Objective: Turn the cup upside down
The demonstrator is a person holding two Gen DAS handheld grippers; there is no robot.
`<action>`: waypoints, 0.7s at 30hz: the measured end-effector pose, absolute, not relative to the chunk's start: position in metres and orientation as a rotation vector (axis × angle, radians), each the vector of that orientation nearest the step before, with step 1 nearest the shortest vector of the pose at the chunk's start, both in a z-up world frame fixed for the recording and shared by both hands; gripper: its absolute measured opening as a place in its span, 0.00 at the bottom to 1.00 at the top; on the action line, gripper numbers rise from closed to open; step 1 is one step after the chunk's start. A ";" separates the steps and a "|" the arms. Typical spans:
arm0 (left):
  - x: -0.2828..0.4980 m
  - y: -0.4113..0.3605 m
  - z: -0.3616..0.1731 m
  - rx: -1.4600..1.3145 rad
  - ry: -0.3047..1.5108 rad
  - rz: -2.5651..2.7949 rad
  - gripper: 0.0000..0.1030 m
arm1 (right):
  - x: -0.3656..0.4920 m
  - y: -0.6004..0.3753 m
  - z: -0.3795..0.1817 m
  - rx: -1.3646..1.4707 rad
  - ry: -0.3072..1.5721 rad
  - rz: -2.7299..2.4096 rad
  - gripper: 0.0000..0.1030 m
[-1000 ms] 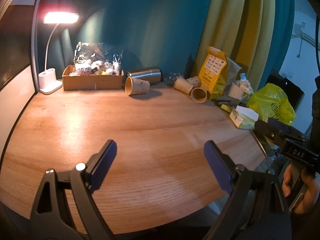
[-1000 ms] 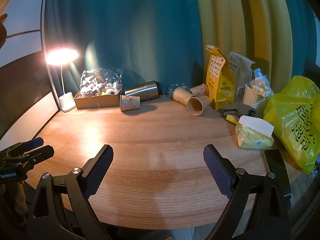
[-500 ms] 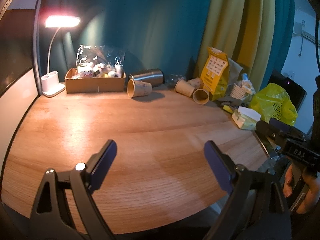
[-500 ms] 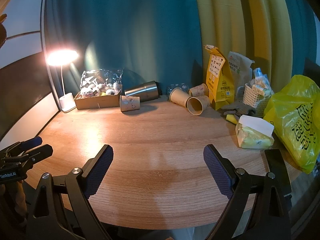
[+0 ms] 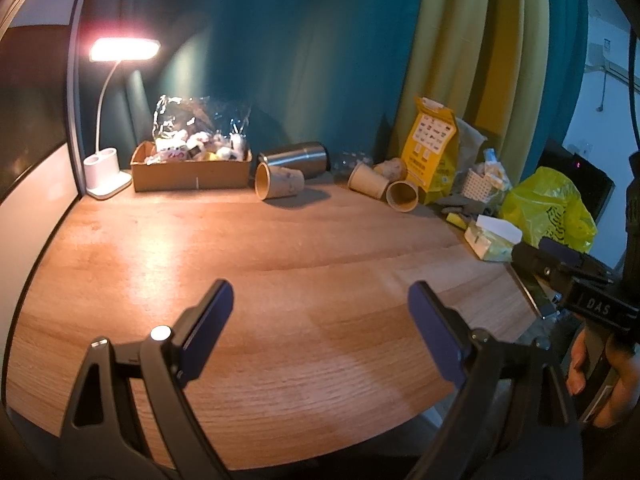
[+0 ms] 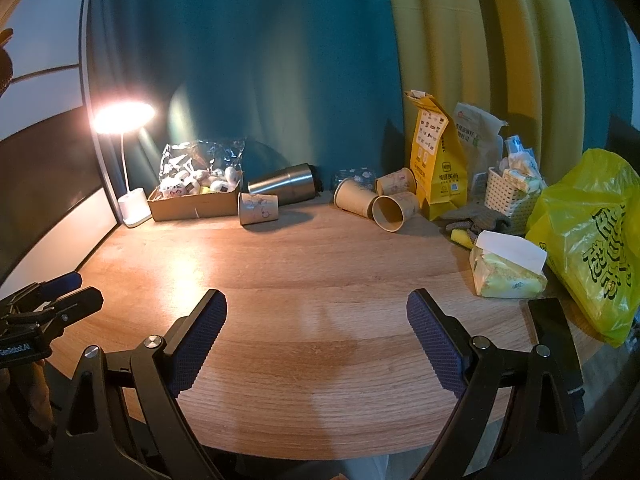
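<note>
Several brown paper cups lie on their sides at the back of the wooden table. One cup (image 5: 278, 185) (image 6: 258, 209) lies alone in front of a steel tumbler (image 5: 296, 159) (image 6: 282, 189). Further right, a second cup (image 5: 367, 181) (image 6: 356, 197) and a third cup (image 5: 402, 196) (image 6: 394, 211) lie together, with another cup (image 6: 397, 182) behind them. My left gripper (image 5: 320, 320) is open and empty above the table's near part. My right gripper (image 6: 317, 330) is open and empty too, far from the cups.
A lit desk lamp (image 5: 106, 168) and a cardboard box of snacks (image 5: 192, 170) stand back left. A yellow paper bag (image 6: 438, 160), a white basket (image 6: 510, 196), a tissue pack (image 6: 506, 272) and a yellow plastic bag (image 6: 592, 240) crowd the right side.
The left wrist view has shifted slightly, with the table's back edge a little lower and further away. Both grippers stay open; the cups have not moved.
</note>
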State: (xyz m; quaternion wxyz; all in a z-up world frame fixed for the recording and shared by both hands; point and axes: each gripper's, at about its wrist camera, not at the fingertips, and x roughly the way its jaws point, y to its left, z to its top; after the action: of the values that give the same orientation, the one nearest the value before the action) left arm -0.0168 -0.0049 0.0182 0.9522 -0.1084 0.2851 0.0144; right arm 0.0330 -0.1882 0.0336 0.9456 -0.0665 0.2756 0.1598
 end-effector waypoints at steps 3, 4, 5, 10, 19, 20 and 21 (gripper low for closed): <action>-0.017 -0.005 0.019 -0.218 0.575 0.030 0.88 | 0.033 -0.188 0.034 -0.135 0.560 0.326 0.91; -0.017 -0.004 0.020 -0.217 0.572 0.030 0.88 | 0.033 -0.188 0.034 -0.135 0.561 0.326 0.91; -0.018 -0.005 0.021 -0.216 0.571 0.031 0.88 | 0.033 -0.188 0.034 -0.134 0.560 0.326 0.91; -0.018 -0.005 0.023 -0.211 0.559 0.029 0.88 | 0.033 -0.189 0.034 -0.131 0.558 0.330 0.91; -0.017 -0.005 0.024 -0.208 0.558 0.033 0.88 | 0.034 -0.188 0.035 -0.131 0.558 0.330 0.91; -0.017 -0.005 0.024 -0.208 0.558 0.033 0.88 | 0.035 -0.188 0.034 -0.131 0.559 0.330 0.91; -0.017 -0.005 0.024 -0.208 0.558 0.032 0.88 | 0.036 -0.186 0.035 -0.131 0.559 0.330 0.91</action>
State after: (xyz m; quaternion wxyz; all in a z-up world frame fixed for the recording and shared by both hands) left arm -0.0172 -0.0053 0.0243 0.9559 -0.1023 0.2748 0.0160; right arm 0.0359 -0.1865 0.0348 0.9458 -0.0642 0.2742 0.1618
